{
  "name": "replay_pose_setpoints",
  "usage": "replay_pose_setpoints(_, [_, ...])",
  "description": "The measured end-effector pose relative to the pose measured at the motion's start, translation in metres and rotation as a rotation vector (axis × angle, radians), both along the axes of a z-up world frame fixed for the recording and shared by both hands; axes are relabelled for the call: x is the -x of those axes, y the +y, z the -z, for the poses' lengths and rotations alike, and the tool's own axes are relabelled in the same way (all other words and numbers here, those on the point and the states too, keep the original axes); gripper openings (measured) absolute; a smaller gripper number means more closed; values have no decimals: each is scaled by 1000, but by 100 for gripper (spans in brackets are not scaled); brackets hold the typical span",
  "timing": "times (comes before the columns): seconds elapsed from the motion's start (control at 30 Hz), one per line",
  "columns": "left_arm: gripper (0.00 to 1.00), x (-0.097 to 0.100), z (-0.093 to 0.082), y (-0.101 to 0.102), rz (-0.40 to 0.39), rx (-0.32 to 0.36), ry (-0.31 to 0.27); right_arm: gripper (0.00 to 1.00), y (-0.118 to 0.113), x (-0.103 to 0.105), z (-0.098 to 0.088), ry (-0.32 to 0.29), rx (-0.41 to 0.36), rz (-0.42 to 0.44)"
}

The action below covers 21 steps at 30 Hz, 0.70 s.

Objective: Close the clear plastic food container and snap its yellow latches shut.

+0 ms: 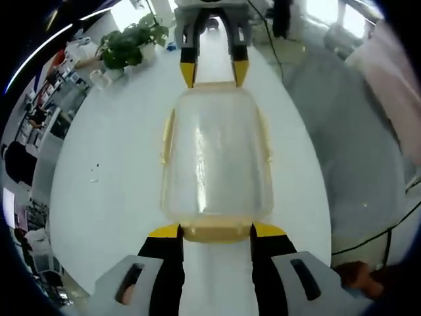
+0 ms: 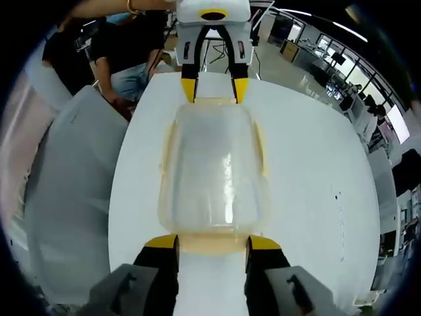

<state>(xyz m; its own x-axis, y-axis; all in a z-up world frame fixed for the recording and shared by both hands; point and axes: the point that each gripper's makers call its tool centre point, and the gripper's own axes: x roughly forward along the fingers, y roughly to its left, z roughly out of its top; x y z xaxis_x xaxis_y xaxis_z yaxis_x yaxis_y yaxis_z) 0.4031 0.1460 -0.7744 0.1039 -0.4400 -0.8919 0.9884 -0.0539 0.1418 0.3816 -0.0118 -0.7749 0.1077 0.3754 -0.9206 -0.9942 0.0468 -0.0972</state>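
Left gripper view, potted plant (image 1: 126, 45) beyond container (image 1: 216, 155)

A white table (image 1: 112, 164) carries a potted plant (image 1: 125, 43) at its far left corner, with a white cup (image 1: 100, 79) just beside it. In the right gripper view, a person in a dark top (image 2: 128, 43) stands past the table's far left edge, beside a grey chair (image 2: 66, 191).

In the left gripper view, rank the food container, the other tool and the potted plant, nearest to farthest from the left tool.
1. Food container: right at the left tool, between its jaws.
2. Other tool: at the container's far end.
3. Potted plant: beyond, upper left.
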Motion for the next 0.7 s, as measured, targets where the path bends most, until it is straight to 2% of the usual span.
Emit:
replay_pose_setpoints(0.5, [38, 4, 3, -31, -20, -7, 8, 37, -32, -2, 3, 7, 7, -24])
replay_pose_setpoints(0.7, [38, -1, 6, -42, -31, -1, 16, 37, -42, -7, 4, 14, 19, -38])
